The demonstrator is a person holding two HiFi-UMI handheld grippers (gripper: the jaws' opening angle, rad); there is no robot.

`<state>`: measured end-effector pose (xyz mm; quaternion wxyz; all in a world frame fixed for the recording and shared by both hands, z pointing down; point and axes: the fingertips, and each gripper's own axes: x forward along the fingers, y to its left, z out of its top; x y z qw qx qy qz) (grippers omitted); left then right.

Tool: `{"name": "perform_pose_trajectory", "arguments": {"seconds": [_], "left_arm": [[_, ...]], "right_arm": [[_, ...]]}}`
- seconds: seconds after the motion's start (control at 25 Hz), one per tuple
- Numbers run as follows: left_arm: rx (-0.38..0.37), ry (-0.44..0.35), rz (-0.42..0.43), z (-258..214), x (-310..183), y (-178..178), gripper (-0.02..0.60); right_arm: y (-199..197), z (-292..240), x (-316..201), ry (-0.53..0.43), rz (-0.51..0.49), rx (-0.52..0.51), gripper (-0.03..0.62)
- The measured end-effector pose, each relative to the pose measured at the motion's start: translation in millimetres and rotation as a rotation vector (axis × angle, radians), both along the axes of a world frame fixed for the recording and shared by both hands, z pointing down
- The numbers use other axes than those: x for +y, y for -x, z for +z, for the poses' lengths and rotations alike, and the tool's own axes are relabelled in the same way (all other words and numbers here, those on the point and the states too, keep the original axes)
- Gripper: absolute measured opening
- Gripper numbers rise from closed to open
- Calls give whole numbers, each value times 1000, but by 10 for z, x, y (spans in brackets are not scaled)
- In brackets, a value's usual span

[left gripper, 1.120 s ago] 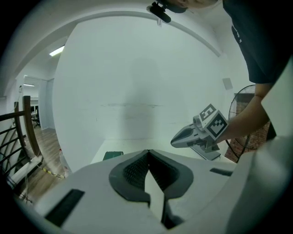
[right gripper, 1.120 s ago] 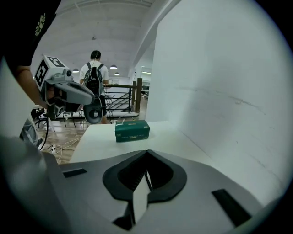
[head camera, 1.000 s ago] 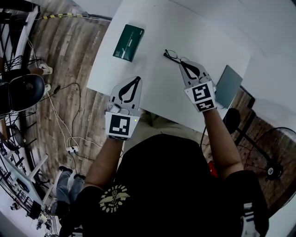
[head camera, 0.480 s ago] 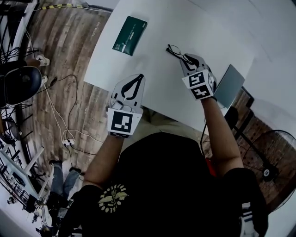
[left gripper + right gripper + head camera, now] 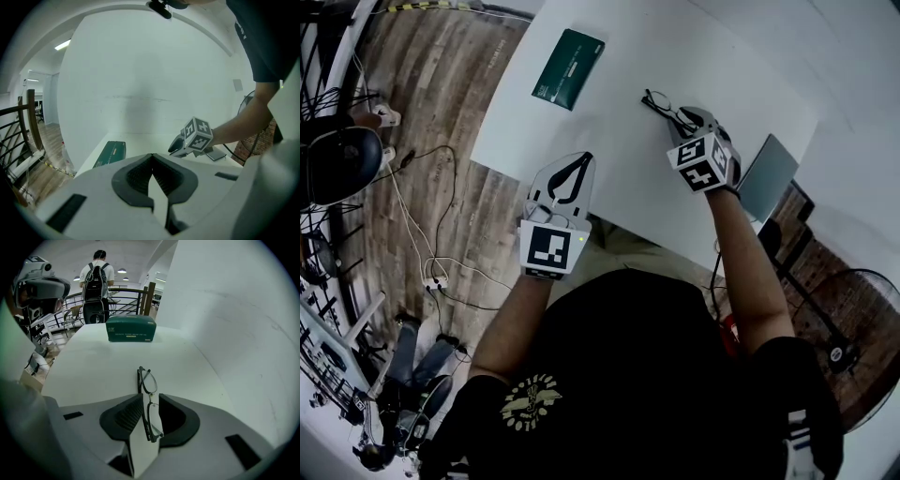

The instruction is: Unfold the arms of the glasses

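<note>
Since the right hand-held gripper point(image 5: 150, 400) is opening its jaws with the folded glasses point(image 5: 148, 380) between them, pinch the frame gently before the closed, empty left hand-held gripper point(image 5: 152, 158) hooks an arm.

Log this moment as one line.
right tool: jaws opening, glasses between them | left tool: shut, empty | green box: on table

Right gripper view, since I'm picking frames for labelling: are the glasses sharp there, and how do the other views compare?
Right gripper view: glasses sharp, strong fisheye bending, dark corners. Head view: even light, glasses small yet crisp, table edges bowed. Left gripper view: dimmer, flat light, round vignette, no glare.
</note>
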<state>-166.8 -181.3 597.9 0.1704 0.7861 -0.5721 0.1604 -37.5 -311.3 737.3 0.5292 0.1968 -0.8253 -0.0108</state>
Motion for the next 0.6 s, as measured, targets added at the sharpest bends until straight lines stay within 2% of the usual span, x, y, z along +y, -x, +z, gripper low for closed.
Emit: {"name": "perform_pose_trajectory", "arguments": {"seconds": [0.6], "left_arm": [[-1,5,-20,21,17,67,8]], "right_arm": [[28,253,-100,-54,-110,195,86]]}}
